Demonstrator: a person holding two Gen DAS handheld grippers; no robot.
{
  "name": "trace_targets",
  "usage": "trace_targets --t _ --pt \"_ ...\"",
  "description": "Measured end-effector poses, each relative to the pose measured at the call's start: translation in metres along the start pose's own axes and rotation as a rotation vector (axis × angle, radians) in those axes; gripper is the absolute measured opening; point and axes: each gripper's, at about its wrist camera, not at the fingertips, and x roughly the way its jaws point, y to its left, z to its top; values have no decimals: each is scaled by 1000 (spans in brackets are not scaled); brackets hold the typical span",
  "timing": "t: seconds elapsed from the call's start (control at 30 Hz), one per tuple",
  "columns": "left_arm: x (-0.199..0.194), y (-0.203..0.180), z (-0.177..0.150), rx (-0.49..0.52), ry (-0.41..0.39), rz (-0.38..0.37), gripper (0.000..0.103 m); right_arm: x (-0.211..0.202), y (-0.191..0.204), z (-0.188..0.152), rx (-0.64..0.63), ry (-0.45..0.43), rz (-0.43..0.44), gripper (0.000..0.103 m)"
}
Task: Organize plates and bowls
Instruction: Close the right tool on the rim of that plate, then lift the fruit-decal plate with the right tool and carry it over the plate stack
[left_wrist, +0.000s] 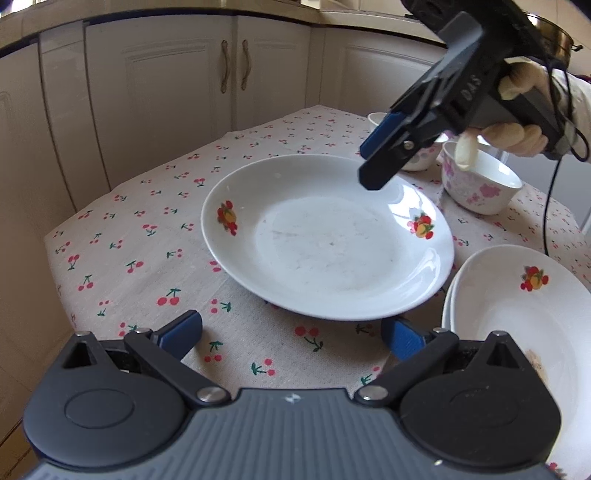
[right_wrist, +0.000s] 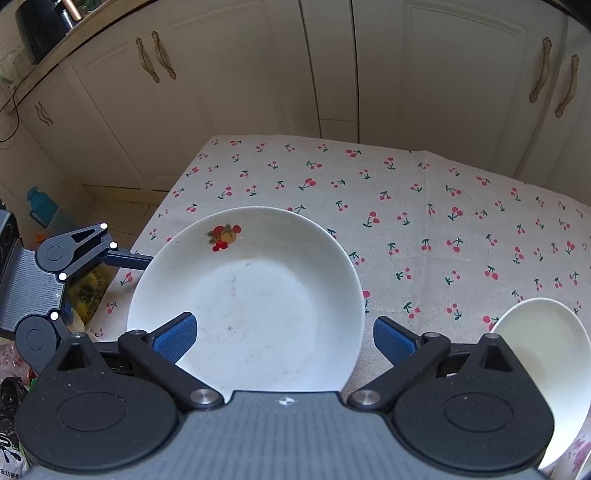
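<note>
A white plate (left_wrist: 325, 236) with fruit decals lies on the cherry-print tablecloth (left_wrist: 147, 258). My left gripper (left_wrist: 291, 334) stands open just short of the plate's near rim, with nothing between its blue pads. My right gripper (left_wrist: 376, 162), held by a gloved hand (left_wrist: 517, 136), hovers over the plate's far right rim. In the right wrist view the same plate (right_wrist: 251, 295) lies below the open right gripper (right_wrist: 284, 338), whose pads touch nothing. One of the left gripper's fingers (right_wrist: 129, 258) reaches the plate's left rim there. A stack of matching plates (left_wrist: 517, 317) sits at the right.
Pink-flowered bowls (left_wrist: 480, 184) stand behind the plates, with smaller ones further back (left_wrist: 417, 158). A white bowl (right_wrist: 543, 369) sits close by the right gripper. Cream cabinets (right_wrist: 332, 74) surround the table. A blue bottle (right_wrist: 40, 206) and bags lie on the floor beyond the table's left edge.
</note>
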Motion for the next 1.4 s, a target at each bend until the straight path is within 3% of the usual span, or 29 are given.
trace_targets --t 0.5,0.73,0.9,1.07,1.4 --pt "3 -1 5 34 -8 -80 102 16 -21 21 138 41 135 98" --pt "3 -1 7 39 -3 -81 101 27 -14 27 99 67 123 97" --pt "1 -3 9 51 -2 -70 101 31 -21 16 119 105 135 86" --pt "1 -5 9 66 0 -57 101 29 -30 9 174 119 195 86" --pt "2 -10 14 107 4 -43 101 36 -32 10 181 103 213 86"
